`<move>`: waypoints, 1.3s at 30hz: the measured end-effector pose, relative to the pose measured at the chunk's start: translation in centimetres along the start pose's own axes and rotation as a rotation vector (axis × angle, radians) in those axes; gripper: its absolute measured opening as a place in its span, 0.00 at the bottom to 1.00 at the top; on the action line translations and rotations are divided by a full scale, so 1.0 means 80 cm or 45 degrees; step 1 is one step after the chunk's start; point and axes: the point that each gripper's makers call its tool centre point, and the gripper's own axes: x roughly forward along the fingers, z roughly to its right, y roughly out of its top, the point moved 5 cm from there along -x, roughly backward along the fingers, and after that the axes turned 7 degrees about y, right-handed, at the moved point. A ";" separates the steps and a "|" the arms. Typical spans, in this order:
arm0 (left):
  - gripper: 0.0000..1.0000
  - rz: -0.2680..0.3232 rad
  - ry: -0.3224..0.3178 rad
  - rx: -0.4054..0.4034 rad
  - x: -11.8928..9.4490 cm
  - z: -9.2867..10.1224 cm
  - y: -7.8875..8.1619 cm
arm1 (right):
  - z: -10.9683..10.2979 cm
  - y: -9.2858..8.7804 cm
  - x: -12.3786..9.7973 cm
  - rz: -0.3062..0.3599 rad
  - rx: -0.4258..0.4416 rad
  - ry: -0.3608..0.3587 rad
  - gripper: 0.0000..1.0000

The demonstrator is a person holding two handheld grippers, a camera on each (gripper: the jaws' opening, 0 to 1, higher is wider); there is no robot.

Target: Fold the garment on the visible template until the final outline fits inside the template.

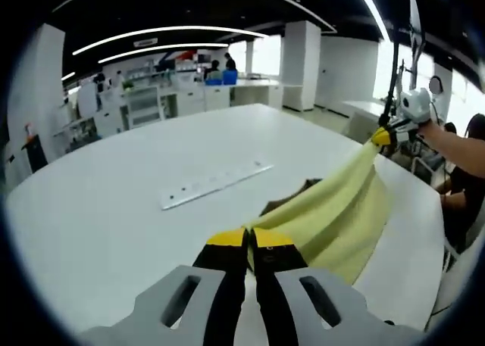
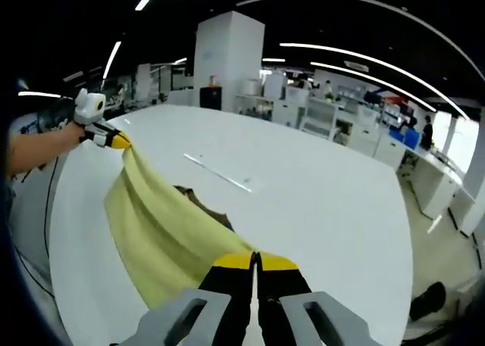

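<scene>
The garment [image 1: 333,213] was a soft, matt pale-yellow cloth that hung in smooth folds. The tabletop [image 1: 114,202] looked white, smooth and faintly glossy. Near its middle lay a thin strip [image 1: 216,184], pale and flat, its material unclear. The left tool [image 1: 250,238] had matt black jaws with yellow tips and grey plastic housing.

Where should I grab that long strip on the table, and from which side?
Take the strip at one short end, coming in from above with the claw across its width. It lies flat on the table, thin and long, apart from the garment, so a mid-length pinch would probably let the ends tip.
</scene>
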 end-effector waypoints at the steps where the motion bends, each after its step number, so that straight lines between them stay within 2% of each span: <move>1: 0.00 -0.006 -0.002 0.000 0.005 -0.001 -0.001 | 0.002 -0.002 0.004 -0.006 0.002 -0.001 0.00; 10: 0.00 -0.049 0.003 -0.035 0.038 -0.010 -0.014 | 0.014 -0.021 0.033 -0.052 0.048 -0.003 0.00; 22: 0.00 -0.131 0.022 -0.068 0.067 -0.019 -0.036 | 0.031 -0.039 0.070 -0.115 0.074 -0.001 0.00; 31: 0.00 -0.183 0.035 -0.092 0.075 -0.023 -0.054 | 0.032 -0.048 0.089 -0.170 0.068 0.005 0.00; 39: 0.00 -0.218 0.052 -0.114 0.078 -0.029 -0.067 | 0.032 -0.044 0.098 -0.179 0.064 0.007 0.00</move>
